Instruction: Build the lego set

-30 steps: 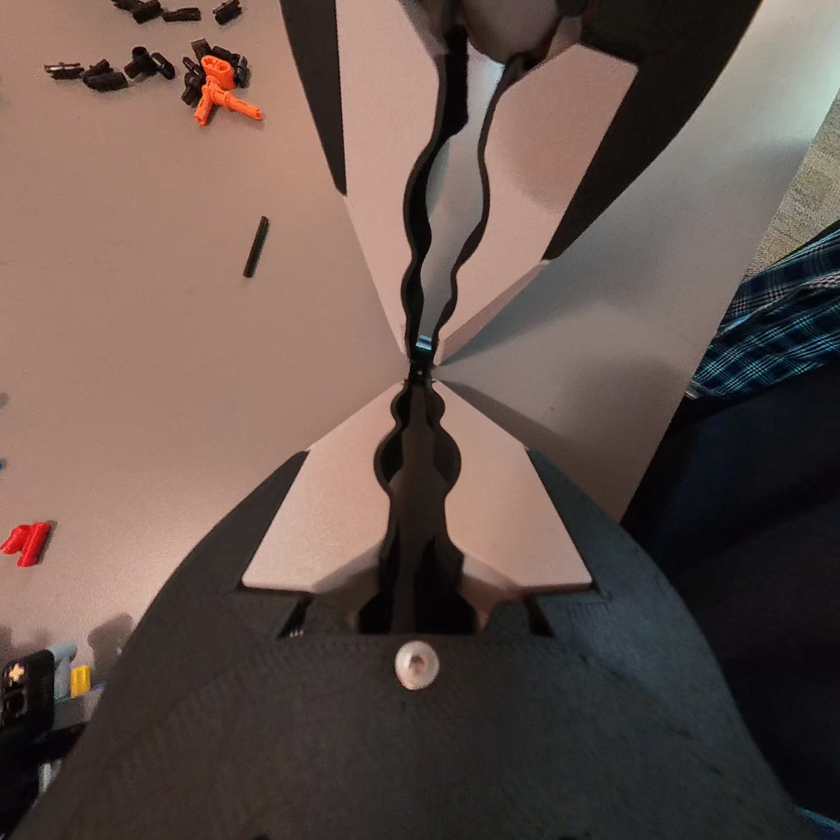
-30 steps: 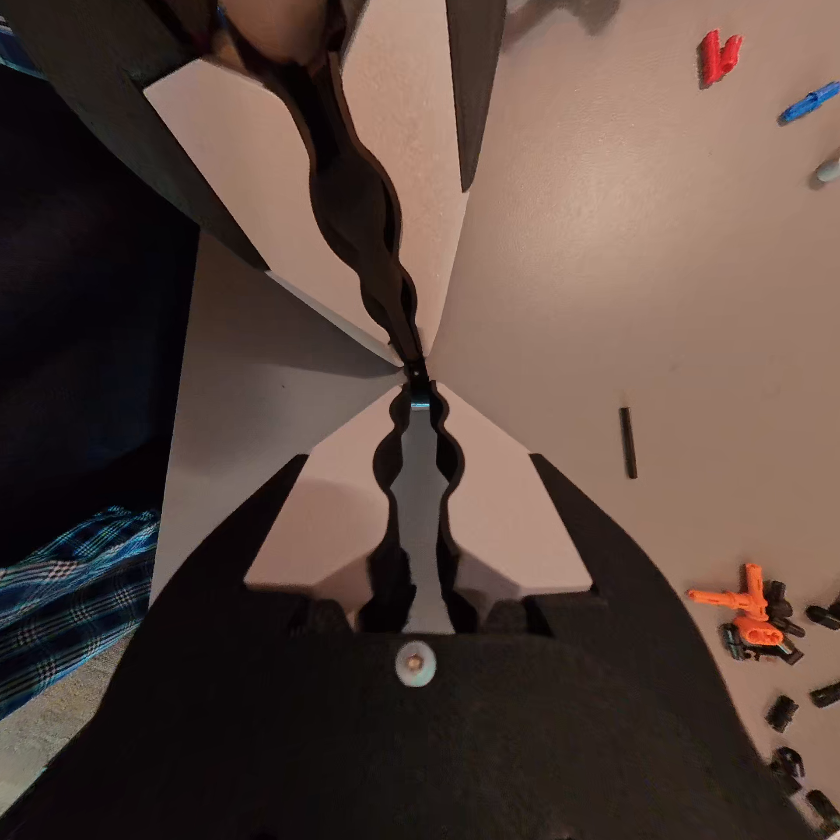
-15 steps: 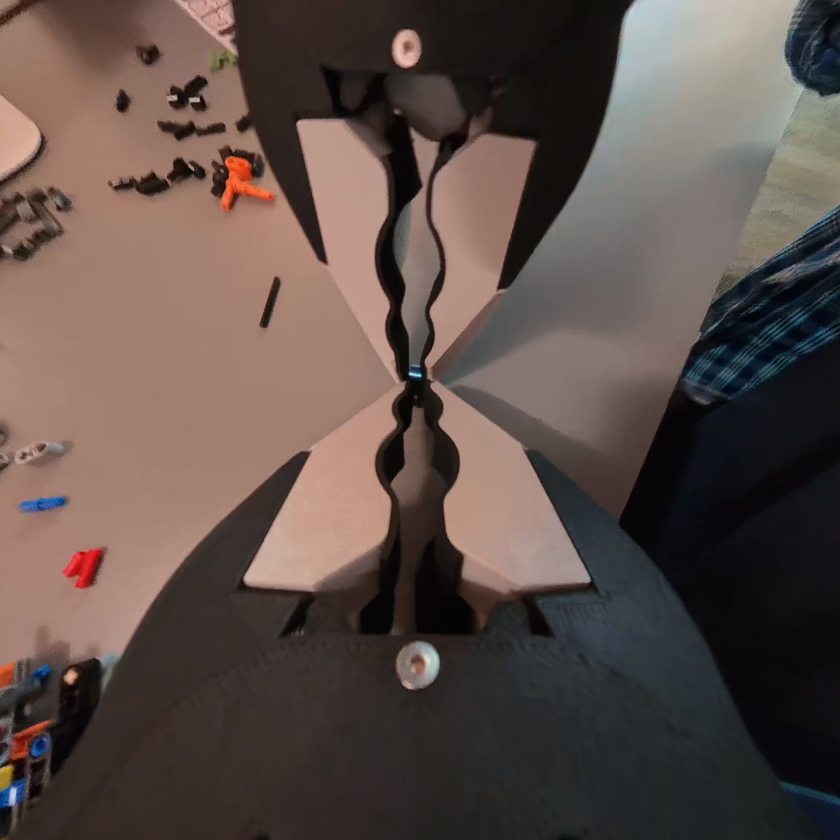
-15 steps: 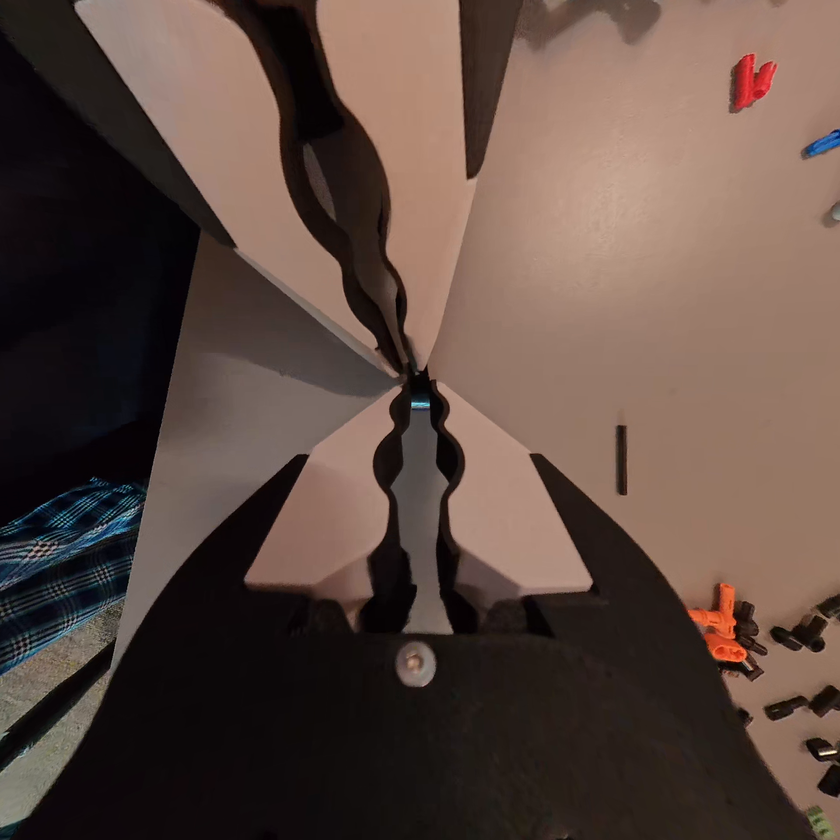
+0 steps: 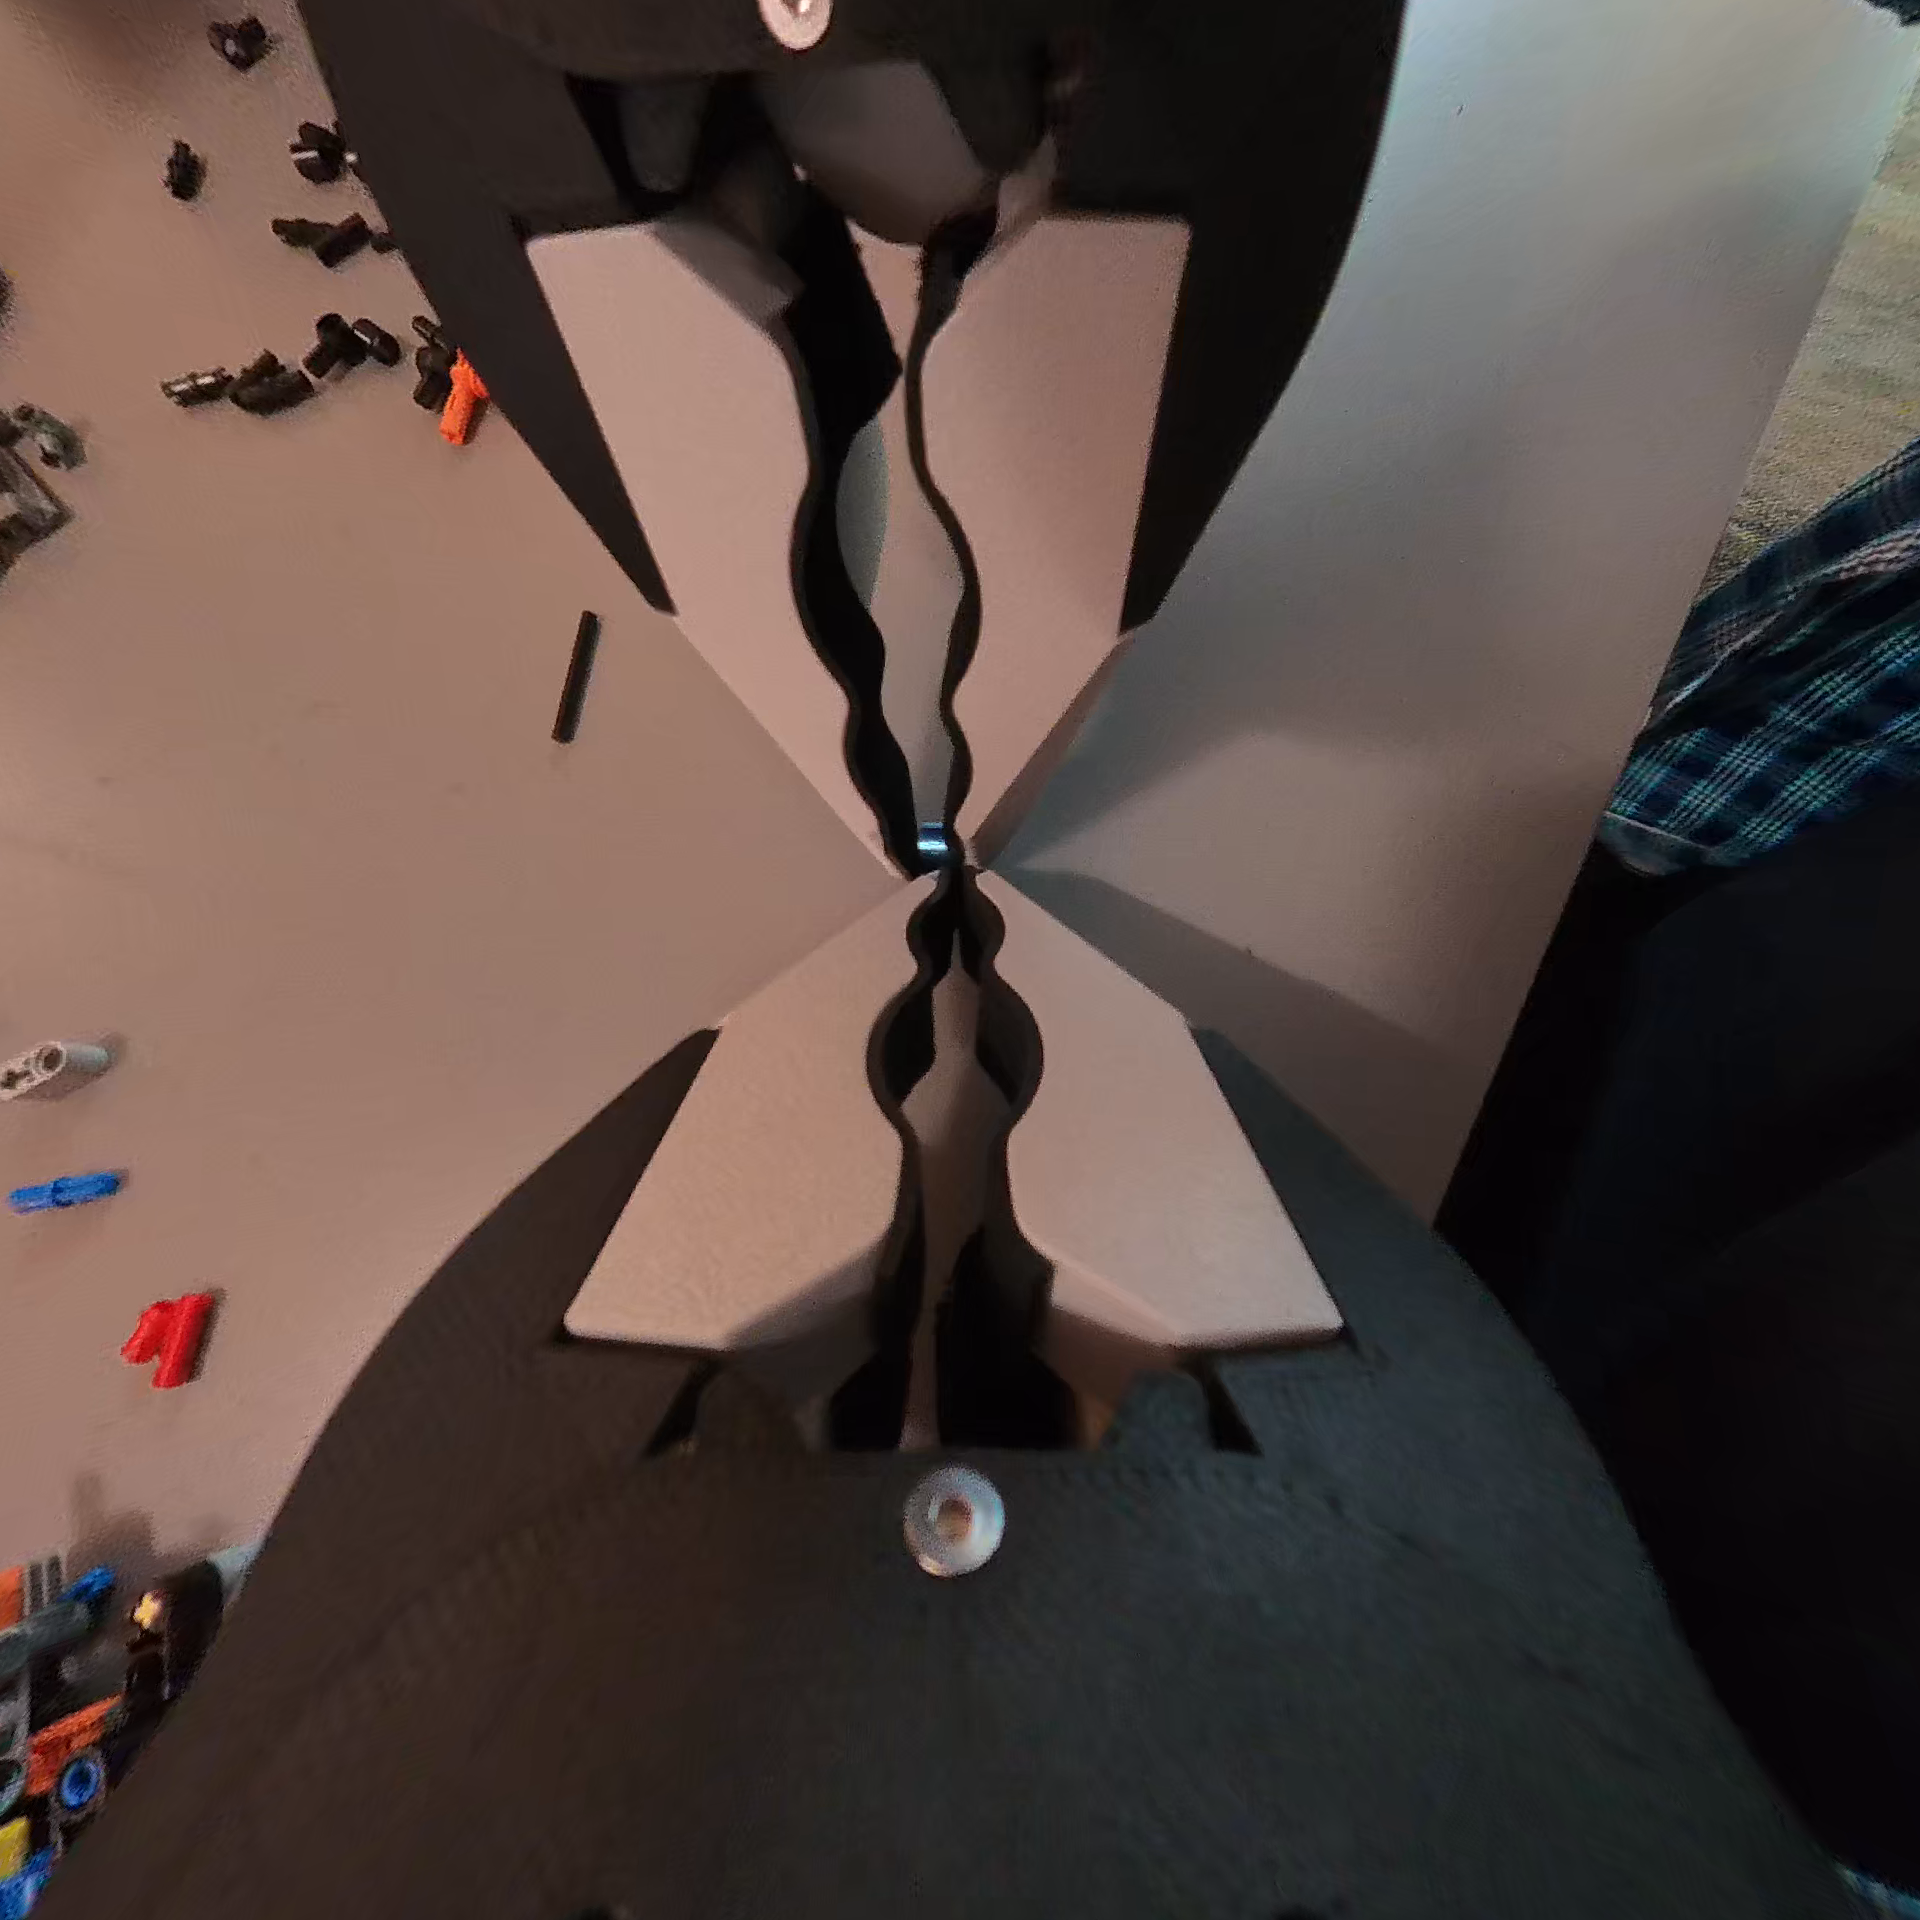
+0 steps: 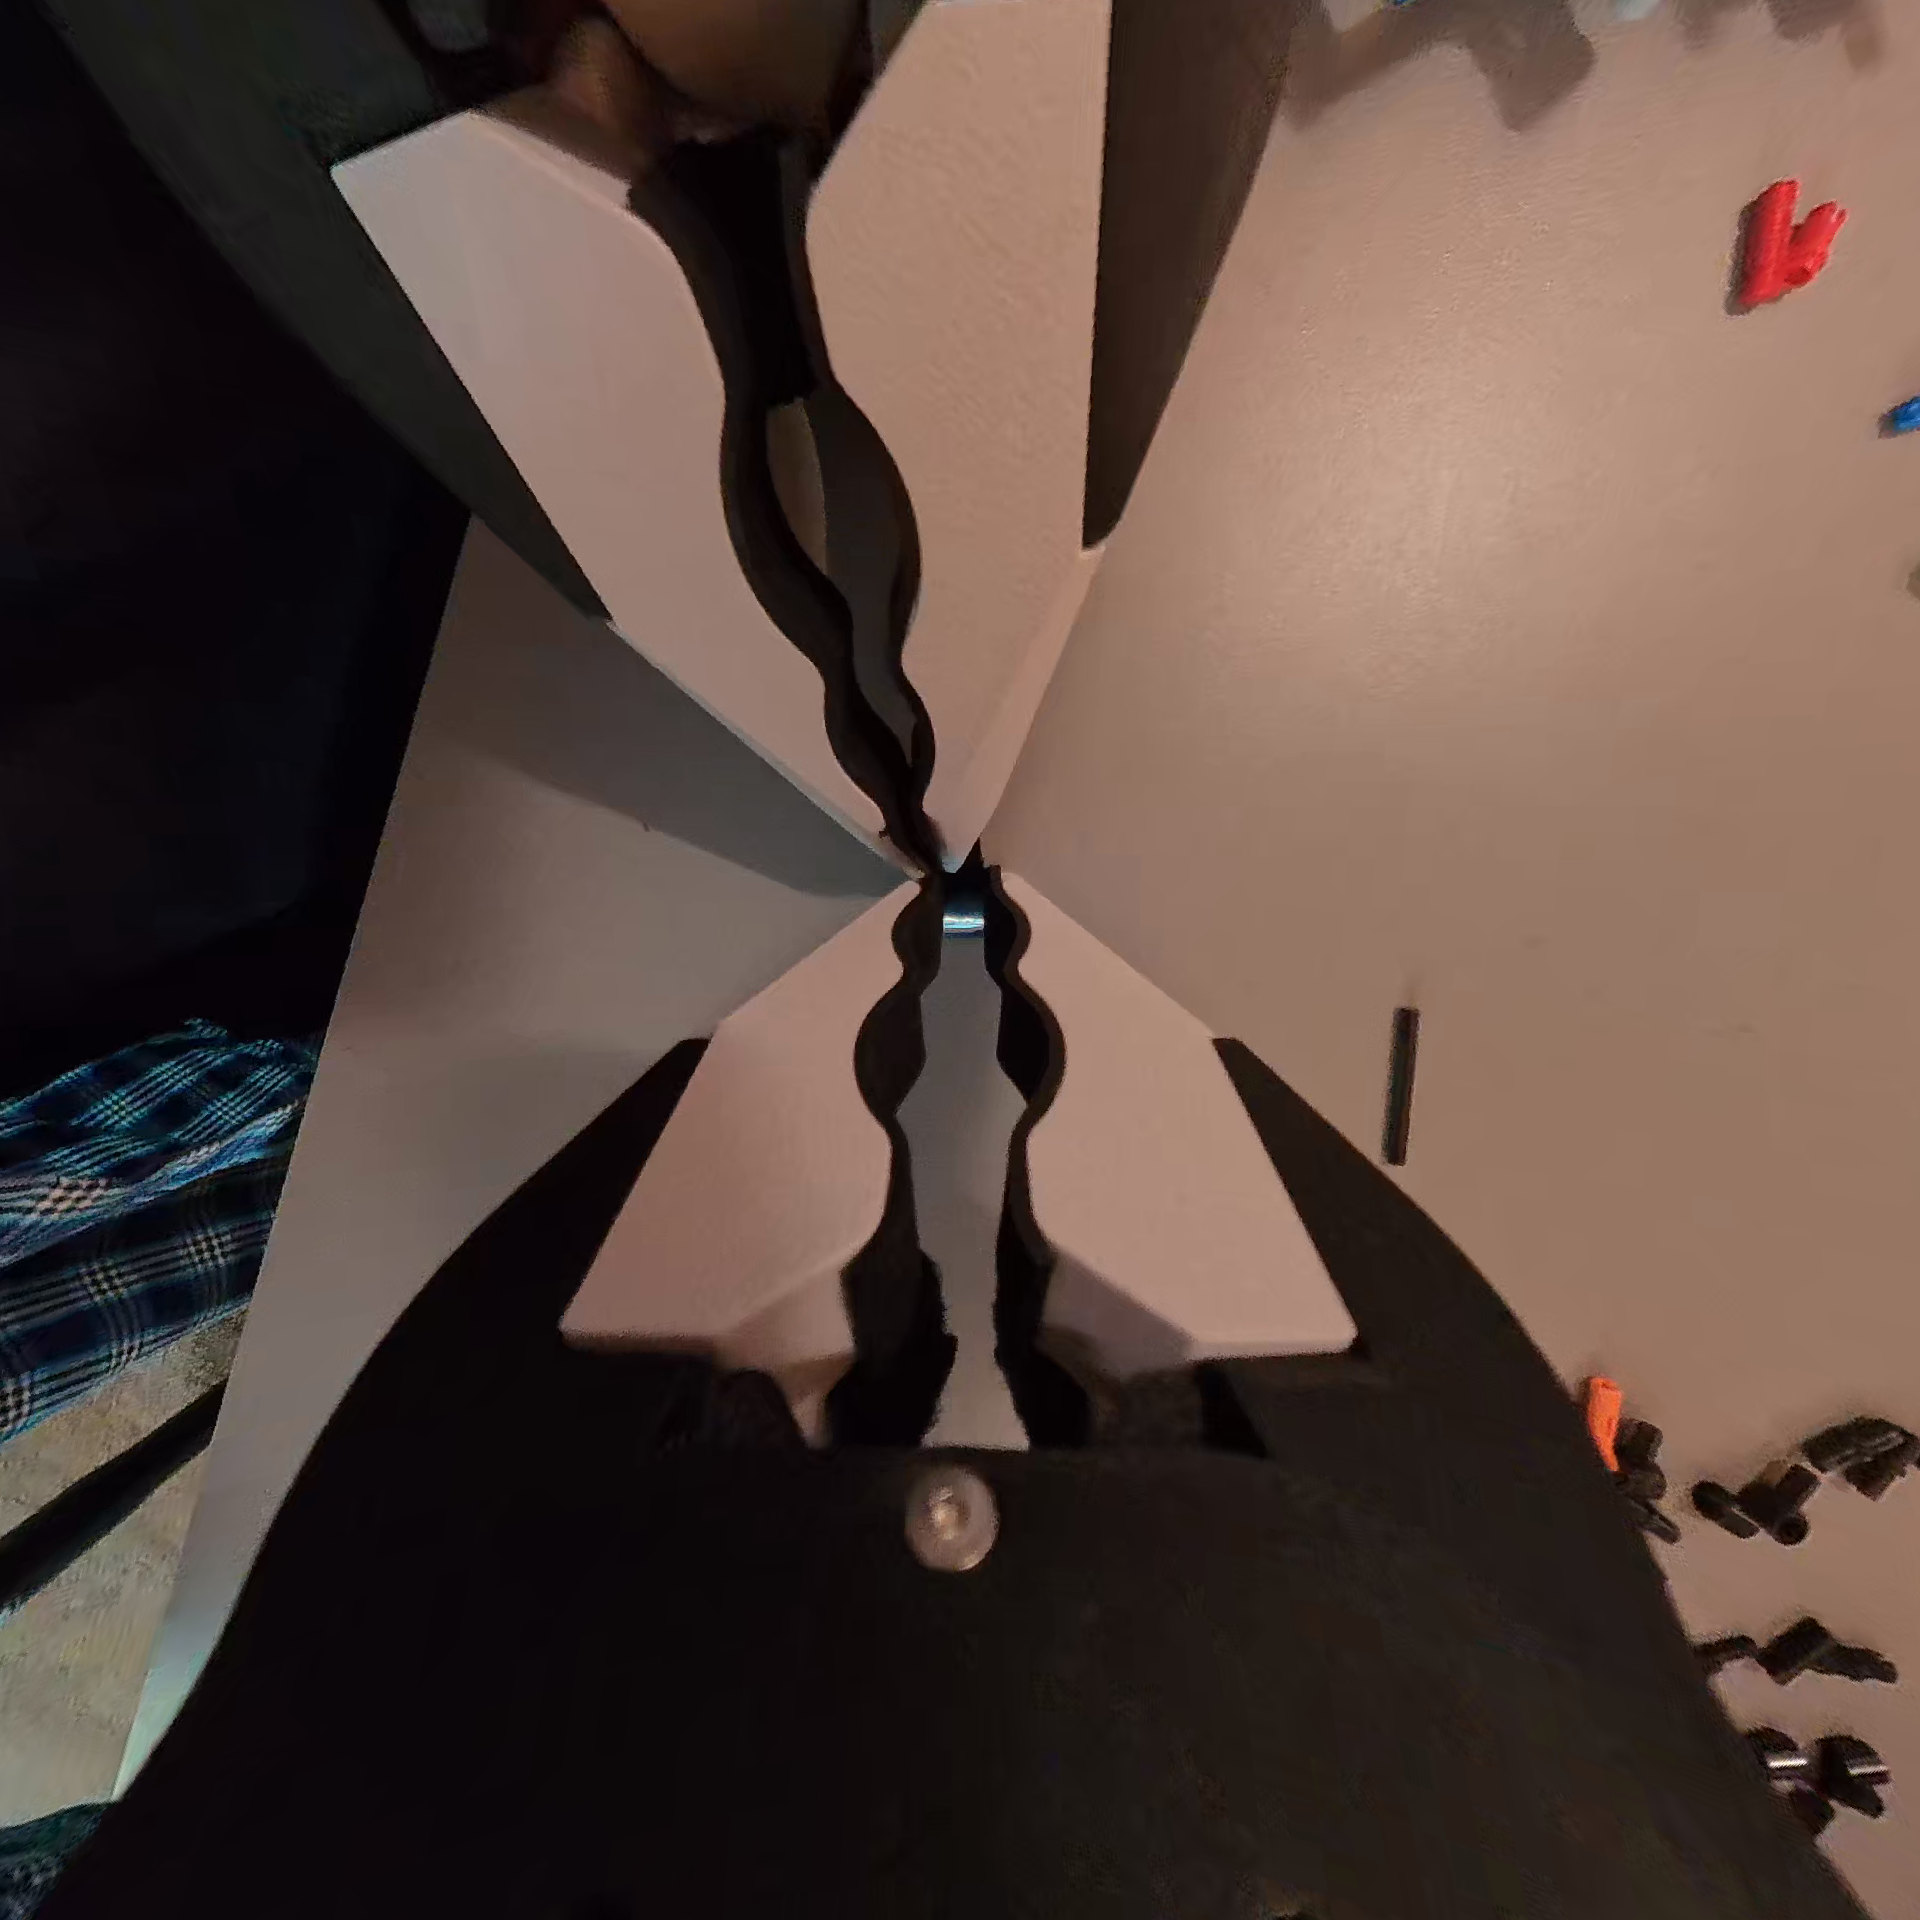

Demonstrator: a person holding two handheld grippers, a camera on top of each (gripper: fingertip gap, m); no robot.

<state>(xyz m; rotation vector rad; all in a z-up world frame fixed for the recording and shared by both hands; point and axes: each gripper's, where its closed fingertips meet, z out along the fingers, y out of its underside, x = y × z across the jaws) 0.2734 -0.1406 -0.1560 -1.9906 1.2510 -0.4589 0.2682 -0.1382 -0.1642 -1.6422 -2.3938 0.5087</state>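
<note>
Between tips: a tiny blue pin [image 5: 932, 837] with a dark part, held above the counter [image 5: 312, 883], tip to tip.
Left tongs [image 5: 948, 891]: closed down to the tips on the dark end of the joint; what exactly they pinch is too small to tell.
Right tongs [image 6: 961, 914]: nearly closed, a slim gap behind the tips, clamped on the pin.
Attitude: the two tongs meet nose to nose, slightly out of line with each other.
Step, as judged: pressing or parting a small pin joint in mid-air.
Near field: black axle [image 5: 576, 676] lying alone on the counter, apart from both tongs.
Far field: black connectors [image 5: 275, 379] with an orange piece [image 5: 460, 398]; grey pin [image 5: 52, 1068], blue peg [image 5: 64, 1191], red piece [image 5: 166, 1340] strung along one side; part-built model [image 5: 62, 1704] at the corner.
Counter edge: close by, dark floor and plaid cloth [image 5: 1787, 686] beyond it.
Risk 1: push off-axis, pin cocks and jams; cause, the misaligned noses.
Risk 2: pin squirts out of the tips; cause, tiny round part held at the very ends.
Risk 3: dropped pin rolls over the edge; cause, work held near it.
</note>
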